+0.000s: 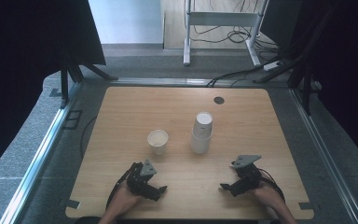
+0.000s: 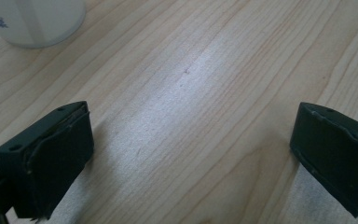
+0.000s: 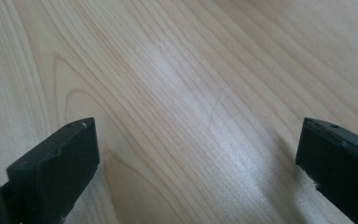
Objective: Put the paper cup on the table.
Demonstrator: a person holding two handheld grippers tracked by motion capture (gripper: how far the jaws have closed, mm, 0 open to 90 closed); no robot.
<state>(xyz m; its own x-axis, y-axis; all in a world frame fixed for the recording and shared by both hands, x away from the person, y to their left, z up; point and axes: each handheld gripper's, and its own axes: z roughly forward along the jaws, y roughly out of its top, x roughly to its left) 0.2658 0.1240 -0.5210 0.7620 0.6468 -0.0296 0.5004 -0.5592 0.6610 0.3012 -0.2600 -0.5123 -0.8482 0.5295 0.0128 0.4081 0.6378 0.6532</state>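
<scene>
High view: fixed above the near edge, facing forward and down, whole surface point(image 1: 177, 116) in frame. Left gripper view: very close to the wood, aimed between its fingers point(image 2: 51, 158); cup base point(image 2: 32, 21) at top left. Right gripper view: equally low, facing bare grain.

Each hand carries black tongs: the left tongs point(image 1: 161, 190) and the right tongs point(image 1: 223, 187) are built from dark, angular blocks. A grey 3-cornered plate sits on top of each, and black cables loop back toward the wrists. Close up, the 2 jaws of each pair are thick matte black pads with small screw holes near the upper edges and slightly scuffed rims. The forearms are bare, with no sleeves visible.
</scene>
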